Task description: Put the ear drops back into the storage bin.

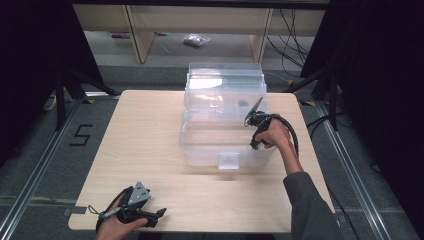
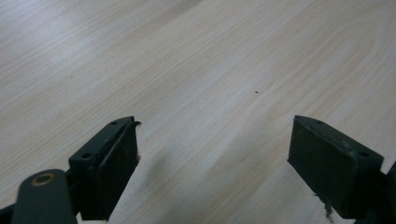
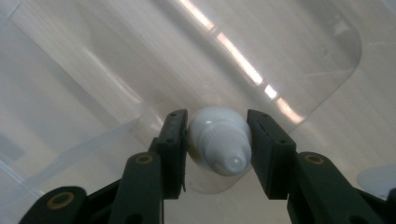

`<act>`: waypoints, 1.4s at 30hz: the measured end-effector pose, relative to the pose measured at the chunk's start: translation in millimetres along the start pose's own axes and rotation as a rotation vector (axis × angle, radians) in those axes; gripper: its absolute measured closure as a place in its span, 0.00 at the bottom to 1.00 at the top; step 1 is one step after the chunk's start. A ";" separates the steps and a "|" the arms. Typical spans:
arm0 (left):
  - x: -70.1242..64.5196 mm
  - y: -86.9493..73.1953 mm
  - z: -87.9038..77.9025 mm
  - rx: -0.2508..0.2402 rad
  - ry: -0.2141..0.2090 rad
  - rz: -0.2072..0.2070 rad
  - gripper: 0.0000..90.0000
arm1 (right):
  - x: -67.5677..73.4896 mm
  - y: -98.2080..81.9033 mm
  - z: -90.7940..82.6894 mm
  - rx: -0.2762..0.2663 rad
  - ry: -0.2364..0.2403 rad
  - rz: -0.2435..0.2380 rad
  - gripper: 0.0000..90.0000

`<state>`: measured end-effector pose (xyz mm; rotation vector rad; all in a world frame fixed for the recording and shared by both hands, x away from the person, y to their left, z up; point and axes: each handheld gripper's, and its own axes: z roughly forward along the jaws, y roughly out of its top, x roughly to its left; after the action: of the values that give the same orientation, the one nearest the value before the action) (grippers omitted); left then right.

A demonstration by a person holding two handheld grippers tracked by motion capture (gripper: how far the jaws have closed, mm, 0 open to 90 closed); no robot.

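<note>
A clear plastic storage box (image 1: 200, 145) with its lid standing open stands on the far middle of the wooden table (image 1: 145, 135). My right gripper (image 1: 255, 142) hangs over the box's right side, pointing down into it. In the right gripper view its jaws are shut on a white bottle (image 3: 218, 145), cap end towards the camera, above the box's clear floor (image 3: 116, 60). My left gripper (image 1: 161, 213) rests near the table's front left corner. Its jaws stand wide open over bare wood (image 2: 205, 84), with nothing between them.
The box's raised lid (image 1: 224, 80) stands at the back. A front latch (image 1: 228, 160) sticks out towards me. Beyond the table are wooden shelf legs (image 1: 140, 35), cables and a small bag (image 1: 196, 40) on the floor. Dark curtains flank both sides.
</note>
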<state>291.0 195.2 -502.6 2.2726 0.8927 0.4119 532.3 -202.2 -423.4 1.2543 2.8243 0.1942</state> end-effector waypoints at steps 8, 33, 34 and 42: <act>-2.3 -0.2 2.4 -0.029 0.005 -0.036 0.17 | -1.7 -3.2 3.8 -0.002 -0.003 0.000 0.67; -1.3 -0.1 0.9 -0.007 -0.003 -0.010 0.17 | -0.2 -6.9 -4.8 -0.015 0.011 0.049 0.45; -1.7 -0.1 1.1 -0.013 -0.005 -0.018 0.17 | -1.4 -7.8 -6.3 -0.030 0.006 0.043 0.42; -0.3 -0.1 0.4 0.001 -0.001 -0.002 0.17 | -2.5 -11.6 -23.2 -0.110 0.008 0.053 0.31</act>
<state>290.9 195.0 -503.0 2.2720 0.8951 0.4095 523.3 -213.9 -402.1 1.3087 2.7460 0.3524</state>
